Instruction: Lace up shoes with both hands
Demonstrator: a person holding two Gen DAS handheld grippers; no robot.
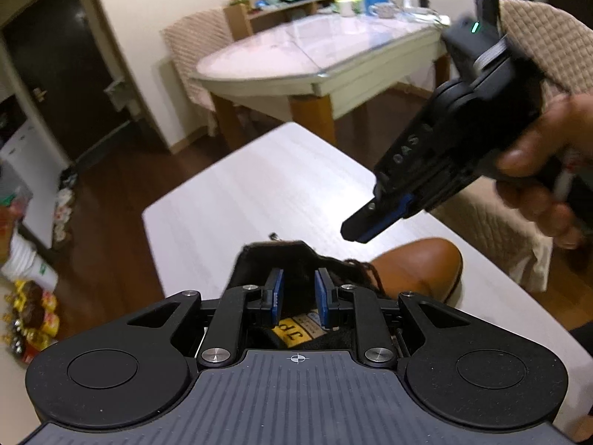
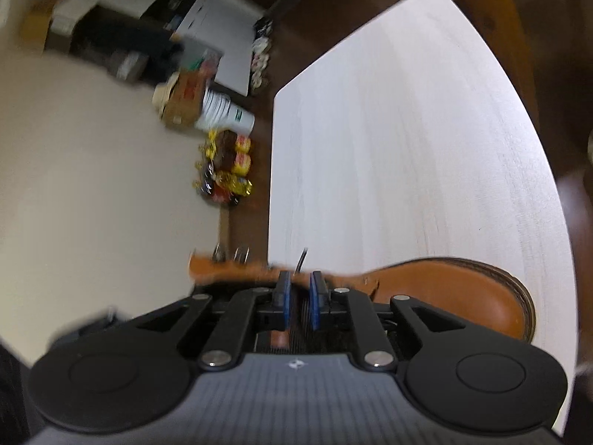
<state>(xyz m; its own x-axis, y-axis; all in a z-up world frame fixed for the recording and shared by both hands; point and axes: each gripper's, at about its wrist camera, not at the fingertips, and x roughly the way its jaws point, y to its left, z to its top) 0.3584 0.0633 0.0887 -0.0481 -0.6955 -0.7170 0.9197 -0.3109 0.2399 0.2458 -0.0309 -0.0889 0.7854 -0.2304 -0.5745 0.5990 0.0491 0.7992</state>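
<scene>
Lacing looks mid-step: left gripper part-open over the brown boot, right gripper part-open, empty (lace end ahead), needing a fresh pinch.

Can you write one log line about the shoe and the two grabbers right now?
shoe: brown, on white table | left gripper: open over shoe mouth | right gripper: open, nothing gripped
</scene>
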